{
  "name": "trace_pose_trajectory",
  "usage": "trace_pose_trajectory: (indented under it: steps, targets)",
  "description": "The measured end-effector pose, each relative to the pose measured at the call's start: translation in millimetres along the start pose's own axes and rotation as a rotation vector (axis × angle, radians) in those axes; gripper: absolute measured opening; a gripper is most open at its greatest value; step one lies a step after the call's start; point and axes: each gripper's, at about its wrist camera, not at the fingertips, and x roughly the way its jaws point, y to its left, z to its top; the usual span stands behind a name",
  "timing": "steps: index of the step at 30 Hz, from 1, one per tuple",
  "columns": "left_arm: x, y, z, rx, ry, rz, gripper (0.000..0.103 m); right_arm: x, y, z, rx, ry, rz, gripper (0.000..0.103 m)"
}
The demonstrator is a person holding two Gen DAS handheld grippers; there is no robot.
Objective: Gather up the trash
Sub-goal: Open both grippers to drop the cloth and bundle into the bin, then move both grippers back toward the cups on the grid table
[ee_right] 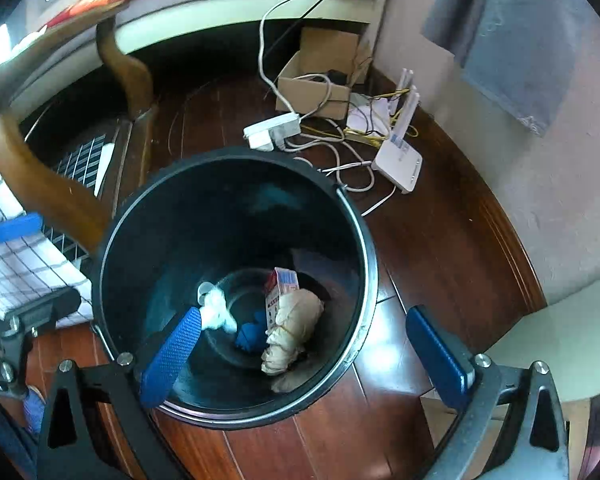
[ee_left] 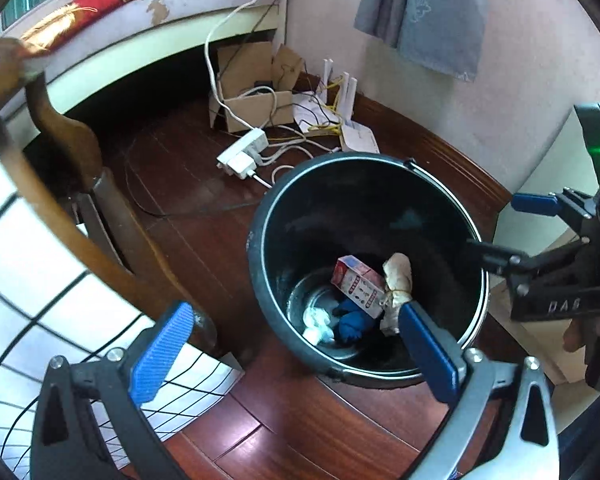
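Trash lies at the bottom of the round black plastic bucket (ee_left: 260,264) on the dark red wooden floor (ee_left: 188,216): a red-and-white paper carton (ee_left: 358,284), a tied beige cloth bundle (ee_left: 398,280), a blue rag (ee_left: 350,322) and crumpled white tissue (ee_left: 318,322). Above the bucket's rim, the left gripper (ee_left: 296,354) and the right gripper (ee_right: 312,354) both hang released, blue pads wide apart, grasping nothing. A white power strip (ee_left: 242,152) sits on the floor nearby.
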Motion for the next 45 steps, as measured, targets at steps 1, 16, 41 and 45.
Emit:
trace_pose_trajectory:
  steps: [1, 16, 41, 45]
  targets:
    - [-3.2, 1.3, 1.0, -0.005, -0.006, 0.001, 0.103, -2.0, -0.6, 1.7, 0.004, -0.005, -0.004, 0.103]
    - [-71.9, 13.7, 9.0, -0.058, -0.147, 0.044, 0.103, -80.7, 28.3, 14.9, -0.001, -0.145, 0.023, 0.103]
    - [-209.0, 129.6, -25.6, -0.232, -0.397, 0.299, 0.103, -169.7, 173.8, 67.2, -0.185, -0.475, 0.185, 0.103]
    - [-228.3, 173.4, -45.9, -0.309, -0.436, 0.376, 0.103, -167.6, 213.4, 79.0, -0.251, -0.437, 0.24, 0.103]
